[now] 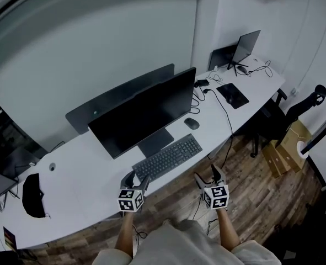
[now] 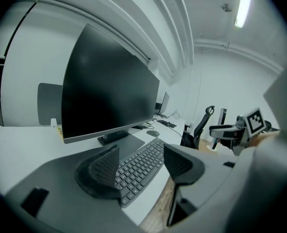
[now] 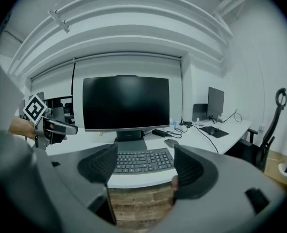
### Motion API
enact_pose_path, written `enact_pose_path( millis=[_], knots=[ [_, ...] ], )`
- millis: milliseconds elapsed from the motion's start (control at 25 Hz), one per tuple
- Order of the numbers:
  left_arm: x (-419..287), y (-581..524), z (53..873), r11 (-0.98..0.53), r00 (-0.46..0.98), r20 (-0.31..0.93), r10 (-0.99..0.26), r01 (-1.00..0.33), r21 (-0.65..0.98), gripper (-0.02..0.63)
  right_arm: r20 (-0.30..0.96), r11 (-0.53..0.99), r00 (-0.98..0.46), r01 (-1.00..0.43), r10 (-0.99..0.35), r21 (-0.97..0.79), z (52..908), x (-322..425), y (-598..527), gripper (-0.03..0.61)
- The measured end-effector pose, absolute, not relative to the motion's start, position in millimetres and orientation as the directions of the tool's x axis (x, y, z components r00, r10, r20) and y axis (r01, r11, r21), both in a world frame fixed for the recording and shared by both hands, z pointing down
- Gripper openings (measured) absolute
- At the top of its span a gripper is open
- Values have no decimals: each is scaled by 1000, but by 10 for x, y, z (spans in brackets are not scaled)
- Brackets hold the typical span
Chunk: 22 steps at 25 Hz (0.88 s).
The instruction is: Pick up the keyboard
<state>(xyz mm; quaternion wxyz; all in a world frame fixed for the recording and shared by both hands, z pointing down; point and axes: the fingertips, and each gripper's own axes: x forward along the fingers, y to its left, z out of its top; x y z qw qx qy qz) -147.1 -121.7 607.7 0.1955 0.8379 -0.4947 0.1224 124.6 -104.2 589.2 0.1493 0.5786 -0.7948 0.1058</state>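
A dark grey keyboard [image 1: 167,157] lies on the white desk [image 1: 80,170] in front of the monitor's stand. It shows again between the jaws in the left gripper view [image 2: 139,166] and the right gripper view [image 3: 144,160]. My left gripper [image 1: 136,180] hangs open at the desk's front edge, just short of the keyboard's left end. My right gripper [image 1: 209,176] is open too, over the wooden floor, off the desk's edge below the keyboard's right end. Neither touches the keyboard.
A large black monitor [image 1: 143,112] stands behind the keyboard, a mouse [image 1: 191,123] to its right. Cables [image 1: 222,106], a black mat [image 1: 233,95] and a laptop [image 1: 244,48] lie further right. Office chairs [image 1: 295,108] and cardboard boxes [image 1: 287,145] stand on the floor at right.
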Motion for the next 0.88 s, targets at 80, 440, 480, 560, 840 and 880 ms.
enact_pose_path(
  millis=[80,440,480,560,840,880],
  knots=[
    [-1450,-1302,6106,-438,485,404,-775,-874,208,268,366,305,-282,-952,-887,4,5918,1256,-1105,353],
    [-1337,-1663,6224,-443,491,427,-759,-871,215,268,399,293,-271,-956,-876,-4,6068,1391,-1408,350],
    [-1319,-1714,6236,-441,490,430,-758,-871,215,268,402,296,-274,-955,-874,-7,6084,1402,-1468,350],
    [-1267,-1834,6256,-435,485,433,-760,-874,215,268,406,304,-282,-953,-869,-11,6118,1443,-1616,350],
    [-1112,-2368,6347,-395,441,451,-776,-897,199,268,404,329,-313,-944,-860,-31,6249,1643,-2307,350],
    [-1081,-2435,6362,-389,436,455,-776,-900,199,268,404,331,-317,-943,-858,-34,6256,1683,-2408,350]
  ],
)
